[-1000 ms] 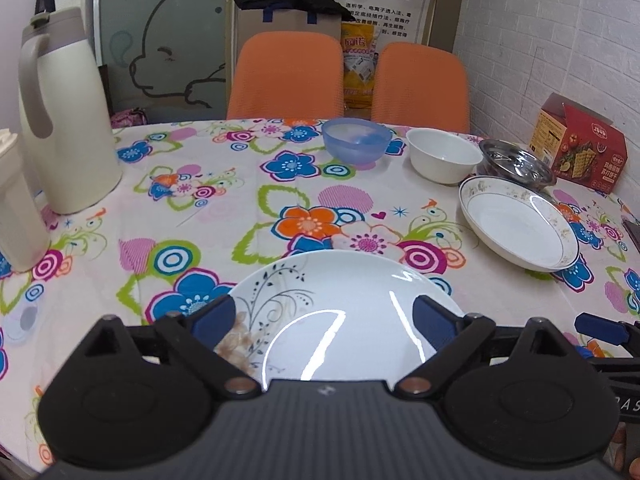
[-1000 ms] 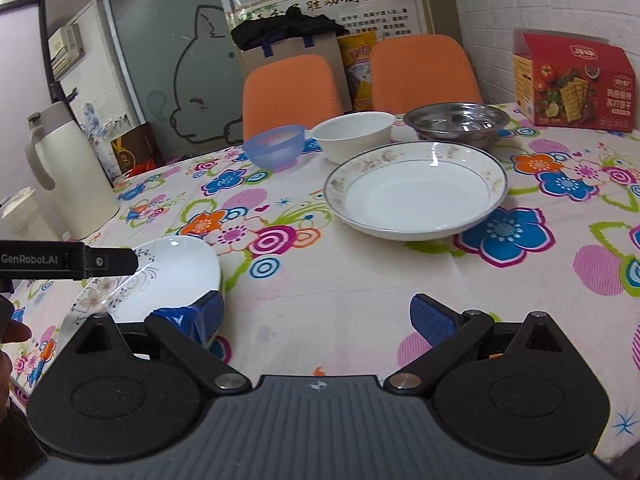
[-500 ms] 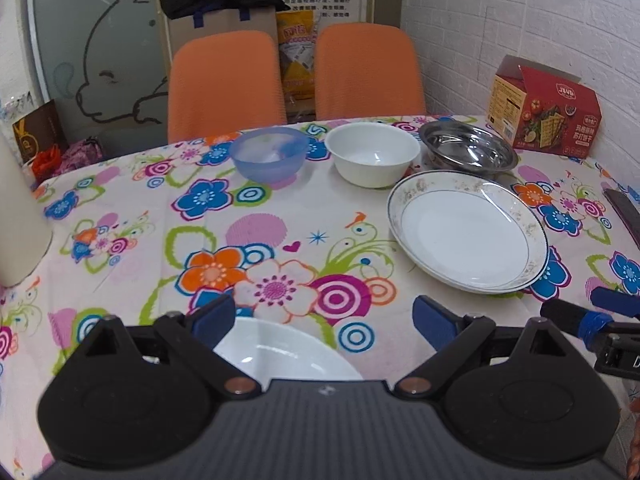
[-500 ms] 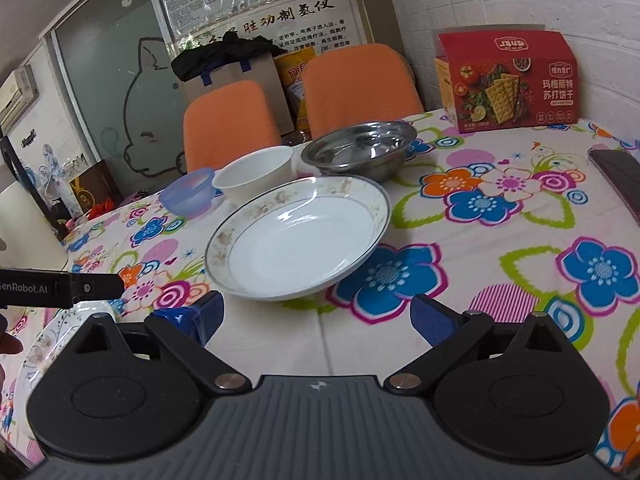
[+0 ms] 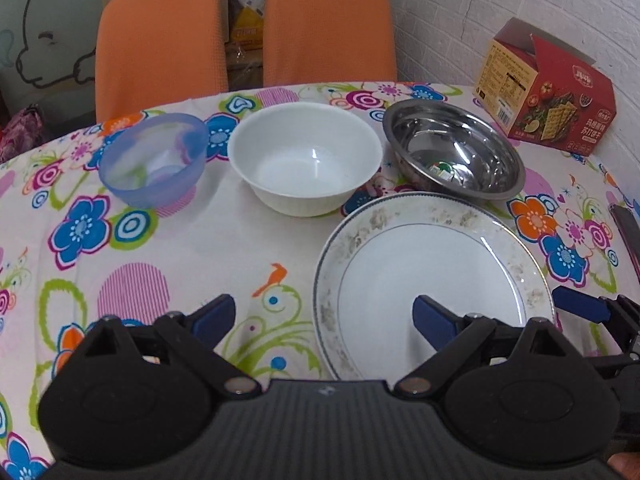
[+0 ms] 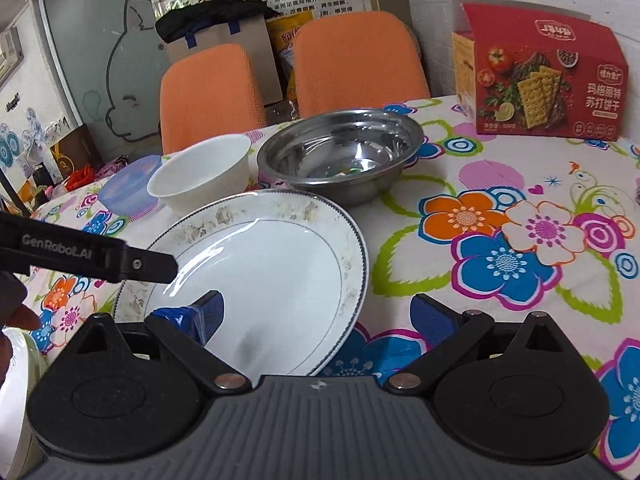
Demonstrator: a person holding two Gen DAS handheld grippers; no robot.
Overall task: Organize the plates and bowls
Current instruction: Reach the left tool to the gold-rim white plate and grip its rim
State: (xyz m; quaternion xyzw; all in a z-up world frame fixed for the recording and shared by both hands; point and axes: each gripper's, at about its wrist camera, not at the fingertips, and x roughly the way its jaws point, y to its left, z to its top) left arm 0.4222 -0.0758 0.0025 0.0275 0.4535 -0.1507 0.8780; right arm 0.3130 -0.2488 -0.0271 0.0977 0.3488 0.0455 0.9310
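- A big white plate with a flowery rim (image 5: 432, 264) lies flat, nearest the near table edge.
- Behind it, nearer the far edge, stand a see-through blue plastic bowl (image 5: 154, 158), a white bowl (image 5: 306, 156) and a shiny metal bowl (image 5: 454, 148), all upright and empty.

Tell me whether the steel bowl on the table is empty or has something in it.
Not quite empty: the steel bowl holds a small green-and-white scrap at its bottom, seen in both views; what it is cannot be told.
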